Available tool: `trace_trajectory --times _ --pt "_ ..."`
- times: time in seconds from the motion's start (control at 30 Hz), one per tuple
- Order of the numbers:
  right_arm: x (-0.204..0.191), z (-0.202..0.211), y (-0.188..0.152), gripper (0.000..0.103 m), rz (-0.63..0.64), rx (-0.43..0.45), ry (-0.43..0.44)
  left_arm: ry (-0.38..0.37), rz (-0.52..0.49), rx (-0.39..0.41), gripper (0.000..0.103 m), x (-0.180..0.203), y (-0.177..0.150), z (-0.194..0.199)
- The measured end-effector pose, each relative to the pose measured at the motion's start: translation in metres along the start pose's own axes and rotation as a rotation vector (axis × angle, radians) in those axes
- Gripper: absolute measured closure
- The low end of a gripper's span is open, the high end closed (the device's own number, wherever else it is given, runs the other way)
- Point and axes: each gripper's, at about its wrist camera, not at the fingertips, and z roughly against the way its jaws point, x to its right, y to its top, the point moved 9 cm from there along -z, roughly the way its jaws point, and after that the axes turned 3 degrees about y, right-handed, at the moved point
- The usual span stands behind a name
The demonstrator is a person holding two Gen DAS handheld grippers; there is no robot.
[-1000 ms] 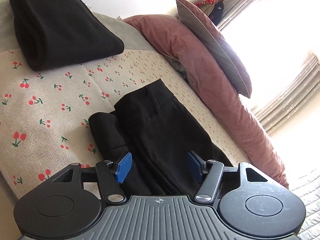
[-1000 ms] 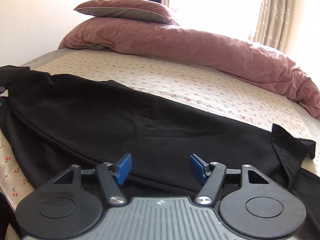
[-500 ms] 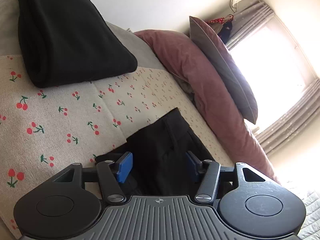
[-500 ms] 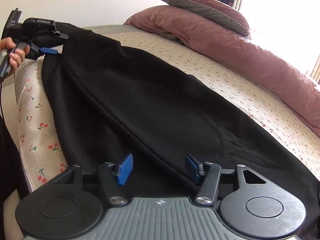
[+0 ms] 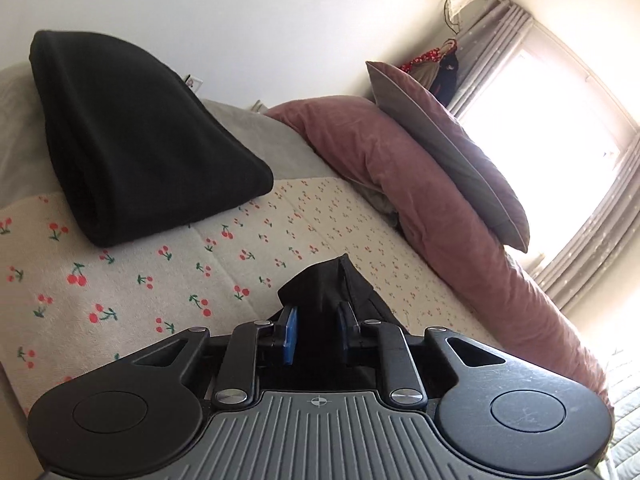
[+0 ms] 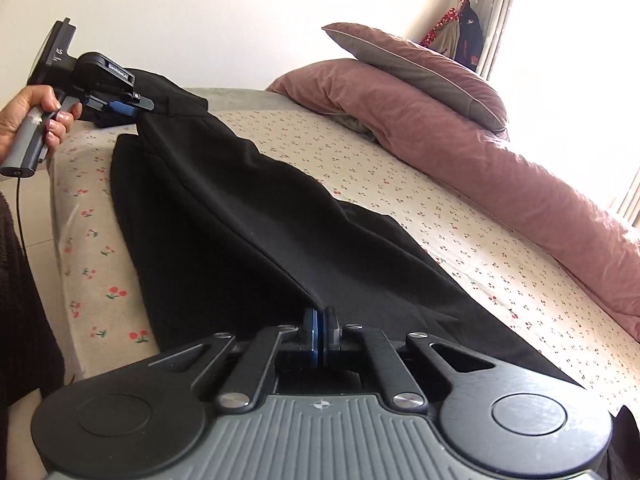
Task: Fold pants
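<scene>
Early stage: black pants [image 6: 248, 216] unfolded, stretched lengthwise on bed. L gripper [image 5: 316, 330] clenched on waistband, R gripper [image 6: 320, 330] clenched on leg fabric. All folds left.

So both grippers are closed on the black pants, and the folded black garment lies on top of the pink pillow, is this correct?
Not fully. The left gripper and right gripper are both shut on the black pants, but the folded black garment lies on the cherry-print bedspread, apart from the pink pillow. The left wrist view shows this.
</scene>
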Motion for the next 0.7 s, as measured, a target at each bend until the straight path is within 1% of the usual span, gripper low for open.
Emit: trace_trajectory --times 0.1,0.2,0.23,0.37,0.43,0.47,0.5,0.53,0.57,0.63,0.67,0.7 --pt "-0.012 0.010 -0.007 0.103 0.007 -0.024 0.066 0.049 -0.057 -0.033 0.085 -0.005 -0.005 0.010" --pt "-0.026 0.008 -0.020 0.103 0.015 -0.076 0.121 0.150 -0.091 -0.108 0.085 -0.019 -0.018 0.005" --pt "-0.029 0.006 -0.024 0.103 0.020 -0.092 0.132 0.170 -0.097 -0.124 0.084 -0.023 -0.021 0.004" --pt "-0.037 -0.007 -0.037 0.101 0.027 -0.156 0.145 0.199 -0.126 -0.137 0.078 -0.024 -0.022 0.006" --pt "-0.038 -0.010 -0.040 0.093 0.009 -0.179 0.151 0.191 -0.135 -0.121 0.076 -0.020 -0.022 0.010" --pt "-0.037 -0.009 -0.039 0.090 0.001 -0.182 0.152 0.197 -0.140 -0.110 0.064 -0.018 -0.021 0.013" --pt "-0.033 -0.004 -0.038 0.078 -0.003 -0.182 0.159 0.212 -0.154 -0.091 0.056 -0.016 -0.019 0.017" --pt "-0.031 0.001 -0.034 0.061 -0.011 -0.168 0.167 0.237 -0.179 -0.055 0.040 -0.013 -0.015 0.023" --pt "-0.026 0.009 -0.030 0.056 -0.033 -0.138 0.176 0.252 -0.205 -0.022 0.031 -0.010 -0.012 0.028" --pt "-0.012 0.022 -0.023 0.055 -0.093 -0.101 0.180 0.265 -0.259 0.025 0.028 0.000 -0.007 0.038" --pt "-0.002 0.027 -0.021 0.054 -0.127 -0.085 0.163 0.260 -0.273 0.030 0.025 0.005 -0.007 0.040" --pt "0.008 0.031 -0.021 0.052 -0.152 -0.075 0.139 0.242 -0.282 0.025 0.024 0.011 -0.009 0.041"
